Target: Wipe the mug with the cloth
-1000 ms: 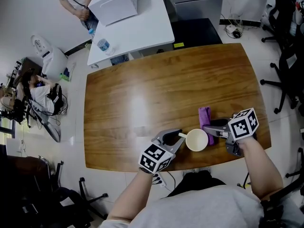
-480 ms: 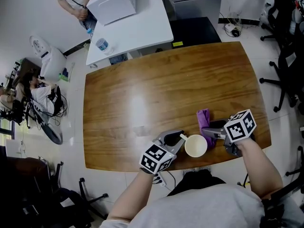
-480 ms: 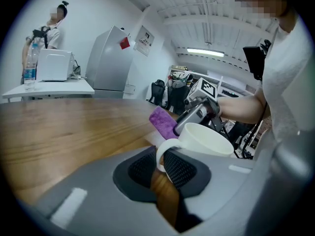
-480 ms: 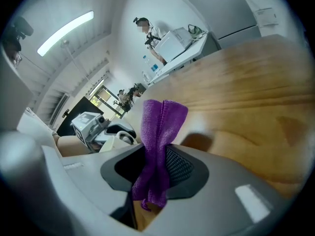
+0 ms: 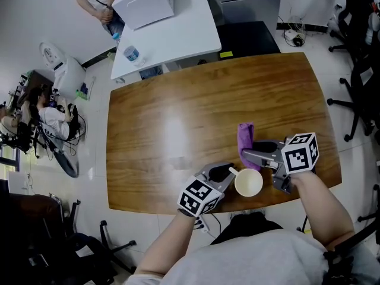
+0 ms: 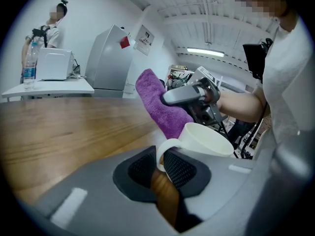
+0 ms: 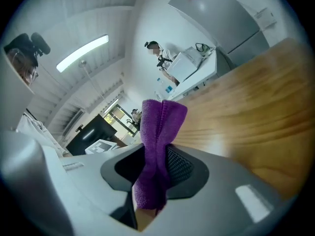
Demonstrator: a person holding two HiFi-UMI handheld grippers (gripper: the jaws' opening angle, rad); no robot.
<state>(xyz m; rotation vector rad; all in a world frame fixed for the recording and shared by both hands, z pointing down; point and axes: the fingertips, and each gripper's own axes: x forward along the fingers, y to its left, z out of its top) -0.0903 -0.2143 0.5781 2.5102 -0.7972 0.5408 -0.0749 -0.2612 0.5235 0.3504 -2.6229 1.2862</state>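
A white mug [image 5: 249,183] stands near the front edge of the wooden table [image 5: 178,123]. My left gripper [image 5: 228,173] is shut on its handle; in the left gripper view the handle [image 6: 160,157] sits pinched between the two dark pads, with the mug body [image 6: 205,140] just beyond. My right gripper [image 5: 245,154] is shut on a purple cloth [image 5: 244,134], held up off the table just behind the mug. The right gripper view shows the cloth [image 7: 156,141] clamped upright between the pads. From the left gripper view the cloth [image 6: 160,104] hangs right behind the mug's rim.
A white side table [image 5: 178,40] with a water bottle [image 5: 131,55] and a white box [image 5: 145,5] stands beyond the far edge, a person beside it. Office chairs [image 5: 359,82] stand to the right. The mug sits close to the table's front edge.
The right gripper lifted the cloth off the table and brought it left, to just behind the mug. The left gripper's jaws closed on the mug handle.
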